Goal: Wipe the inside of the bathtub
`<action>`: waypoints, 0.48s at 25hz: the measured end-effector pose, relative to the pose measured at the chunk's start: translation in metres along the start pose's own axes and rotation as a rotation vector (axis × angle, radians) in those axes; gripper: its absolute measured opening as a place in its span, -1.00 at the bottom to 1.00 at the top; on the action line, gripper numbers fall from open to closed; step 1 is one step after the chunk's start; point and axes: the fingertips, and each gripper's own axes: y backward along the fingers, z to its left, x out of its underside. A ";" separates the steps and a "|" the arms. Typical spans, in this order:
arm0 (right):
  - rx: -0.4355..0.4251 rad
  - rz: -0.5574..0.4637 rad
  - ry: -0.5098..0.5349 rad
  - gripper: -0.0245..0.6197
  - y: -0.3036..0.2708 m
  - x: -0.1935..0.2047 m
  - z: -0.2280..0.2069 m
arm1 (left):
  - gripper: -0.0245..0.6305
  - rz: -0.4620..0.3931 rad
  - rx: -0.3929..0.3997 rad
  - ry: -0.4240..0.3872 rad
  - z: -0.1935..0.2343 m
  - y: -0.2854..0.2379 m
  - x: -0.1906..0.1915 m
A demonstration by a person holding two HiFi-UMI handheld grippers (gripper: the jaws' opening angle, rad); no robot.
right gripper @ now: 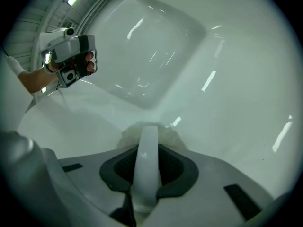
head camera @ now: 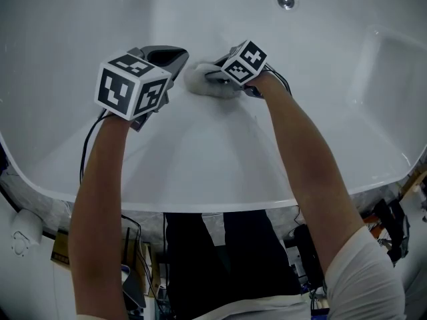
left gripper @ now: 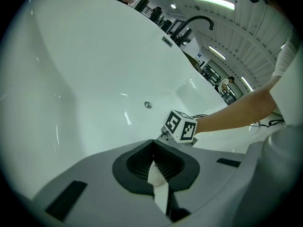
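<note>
The left tool hangs over the sloping inner wall of the bathtub, just left of the pad and apart from it. The head view shows only its dark tips under the marker cube. The left gripper view looks straight at them: the left tool has its jaws brought together at the tips, with a thin white sliver in the slit behind them. It grips nothing that I can make out. That view alone also shows a black faucet beyond the far rim and the round metal fitting low on the wall.

At the middle, the white pad lies pressed against the tub wall, and the right tool is on it. From above the grip is hidden under the cube. The right gripper view shows it: the right tool is clamped on a smooth white strip standing upright between the jaws. The fuzzy, greyish edge of the pad spreads on the wall just past the tips.

The wall around the pad is bare, glossy and white on all sides. The near rim curves under both forearms. The fitting sits well above the pad, and a shallow recessed step lies at the far right.
</note>
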 end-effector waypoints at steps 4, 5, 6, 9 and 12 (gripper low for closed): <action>-0.031 -0.012 -0.021 -0.64 0.016 0.009 0.013 | -0.89 0.009 0.008 -0.001 -0.016 0.000 -0.002; -0.024 -0.016 -0.018 -0.64 0.019 0.009 0.015 | -0.89 0.008 0.009 0.001 -0.018 0.002 -0.003; -0.017 -0.022 -0.009 -0.64 0.022 0.006 0.018 | -0.89 0.009 0.010 0.003 -0.019 0.004 -0.003; -0.037 -0.036 -0.001 -0.64 0.015 -0.009 0.021 | -0.89 0.017 0.014 0.012 -0.006 0.005 0.000; -0.068 -0.043 -0.011 -0.64 0.009 -0.011 0.029 | -0.90 0.017 0.015 0.017 -0.002 0.002 0.006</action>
